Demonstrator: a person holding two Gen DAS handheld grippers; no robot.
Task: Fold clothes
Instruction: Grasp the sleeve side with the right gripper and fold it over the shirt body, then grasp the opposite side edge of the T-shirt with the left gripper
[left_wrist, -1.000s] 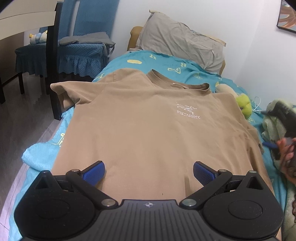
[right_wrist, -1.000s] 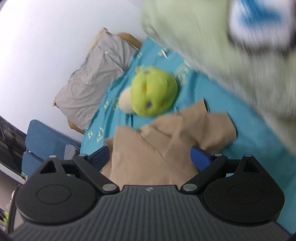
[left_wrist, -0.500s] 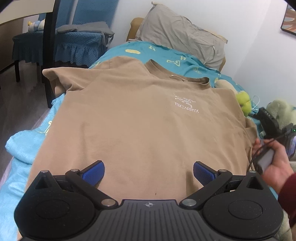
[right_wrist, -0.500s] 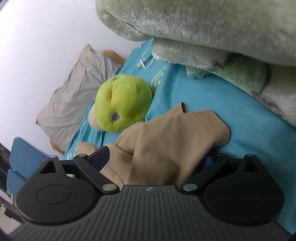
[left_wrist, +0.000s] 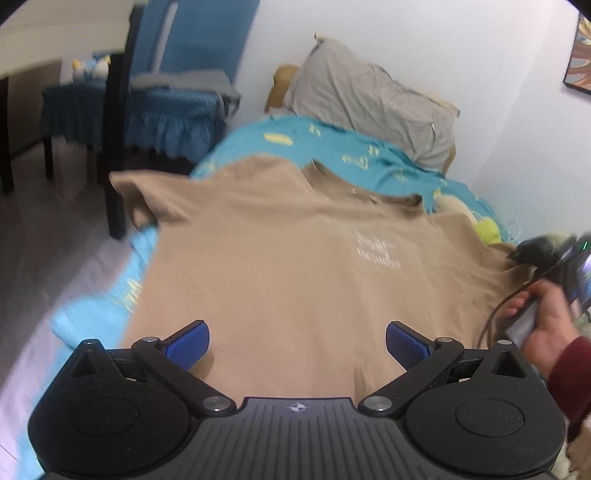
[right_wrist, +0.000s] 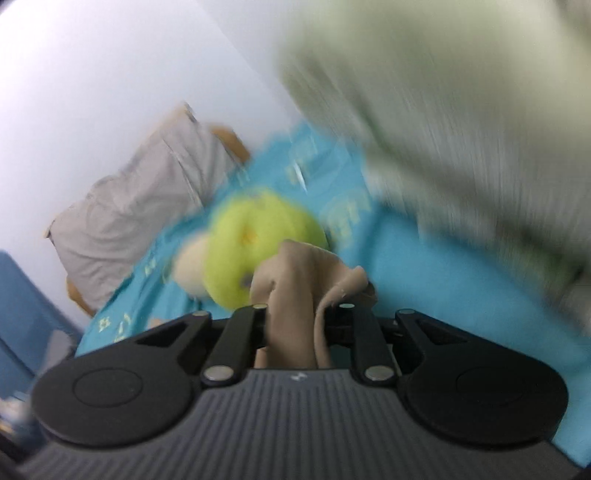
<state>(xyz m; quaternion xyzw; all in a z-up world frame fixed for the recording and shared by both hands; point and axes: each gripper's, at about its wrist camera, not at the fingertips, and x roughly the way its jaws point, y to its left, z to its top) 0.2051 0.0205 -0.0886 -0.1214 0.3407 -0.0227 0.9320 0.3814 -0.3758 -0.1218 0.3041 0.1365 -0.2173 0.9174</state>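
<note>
Ahead of the left gripper (left_wrist: 297, 341), the shirt (left_wrist: 295, 258) lay spread face-up on the bed (left_wrist: 332, 147), hem nearest the gripper and collar farthest. The gripper's jaws stood wide, one blue pad to each side, with nothing between them; it hovered over the hem, and whether the pads touched the cloth could not be told. That placing looked like readiness to take the hem once the sleeve was dealt with.

To that gripper's right, at the shirt's edge, the right hand (left_wrist: 546, 317) held the other tool. In the right wrist view, the right gripper (right_wrist: 295, 314) was closed narrow on the sleeve (right_wrist: 295, 280), a bunch of tan cloth standing up between its fingers. Just beyond the bunch sat a green plush (right_wrist: 258, 236), and farther off, up and left, the pillow (right_wrist: 140, 210). To the upper right a pale furry toy (right_wrist: 461, 129) filled the view, heavily blurred.

The sleeve seemed pinched so that it could be carried inward over the body of the shirt, the first fold. The rest of the shirt was flat and unfolded, so the task appeared barely begun. Since the plush was close to the sleeve, a low drag might have snagged it; lifting clear would have been safer.
</note>
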